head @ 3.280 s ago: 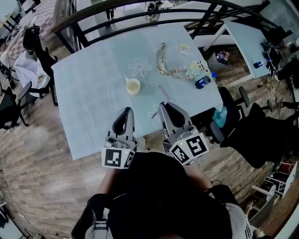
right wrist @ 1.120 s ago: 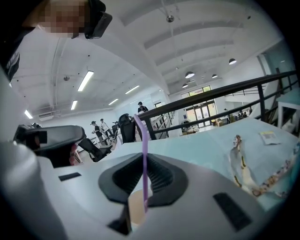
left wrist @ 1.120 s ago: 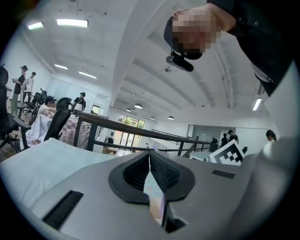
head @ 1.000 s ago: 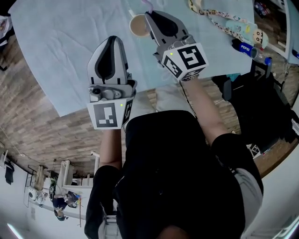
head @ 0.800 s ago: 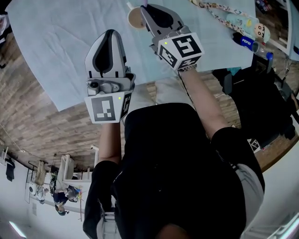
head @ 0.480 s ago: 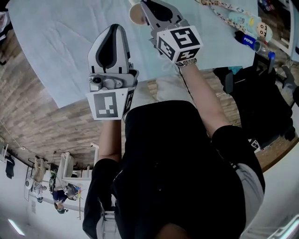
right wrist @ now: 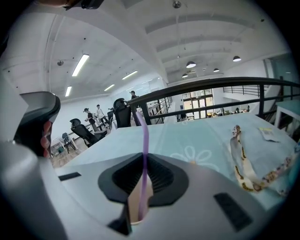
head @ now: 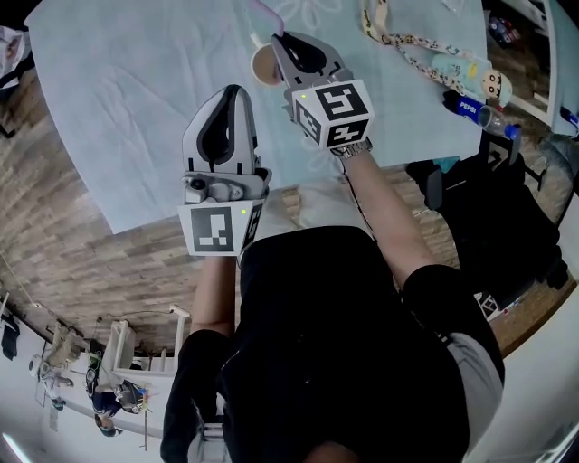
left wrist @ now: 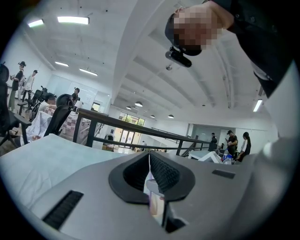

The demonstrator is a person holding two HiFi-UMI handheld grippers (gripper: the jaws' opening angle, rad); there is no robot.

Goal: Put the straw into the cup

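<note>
A small paper cup [head: 261,65] stands on the pale blue table [head: 127,99]. My right gripper [head: 280,40] hovers right beside and over it, shut on a thin purple straw [head: 268,12] that sticks up past the jaws. In the right gripper view the straw [right wrist: 144,140] runs upright between the ridged pads, and its lower end reaches into the cup [right wrist: 134,209] seen through the gap below. My left gripper [head: 232,90] hangs nearer the table's front edge, left of the cup, shut with nothing in it. Its pads [left wrist: 159,169] meet in the left gripper view.
A patterned lanyard [head: 398,41] lies right of the cup, with a Pepsi bottle [head: 470,108] and a small figure-printed item [head: 475,80] near the table's right edge. A black chair [head: 493,217] stands beyond that edge. A dark railing [right wrist: 211,88] borders the far side.
My right gripper has sunk a little with the straw, bringing its lower end down at the cup. The left gripper has kept its place.
</note>
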